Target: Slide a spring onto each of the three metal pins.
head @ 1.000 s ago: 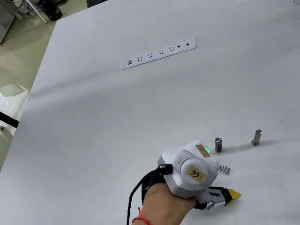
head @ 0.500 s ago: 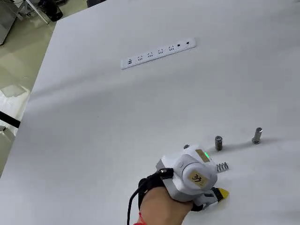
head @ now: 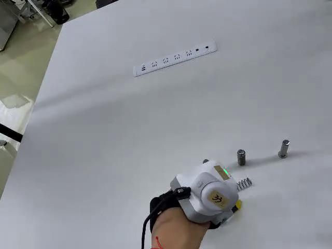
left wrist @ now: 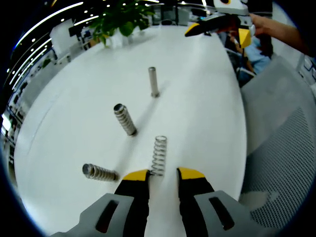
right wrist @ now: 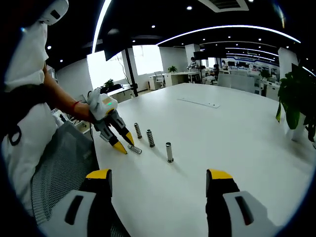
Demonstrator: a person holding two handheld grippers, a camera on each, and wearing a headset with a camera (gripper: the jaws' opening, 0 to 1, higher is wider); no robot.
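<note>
White table (left wrist: 207,98) bears spring (left wrist: 158,154) just ahead of left gripper (left wrist: 163,174).

head view: high up, looking steeply down on the table (head: 129,129), left gripper (head: 237,205) near its bottom edge | left gripper view: low and close, facing along the row of pins (left wrist: 153,81) | right gripper view: further back, facing across the table | shared by all three: pins and loose spring (left wrist: 158,155)

White workbench (head: 129,129), power strip (head: 175,58), potted plant (right wrist: 296,101), ceiling lights (right wrist: 189,8)
</note>
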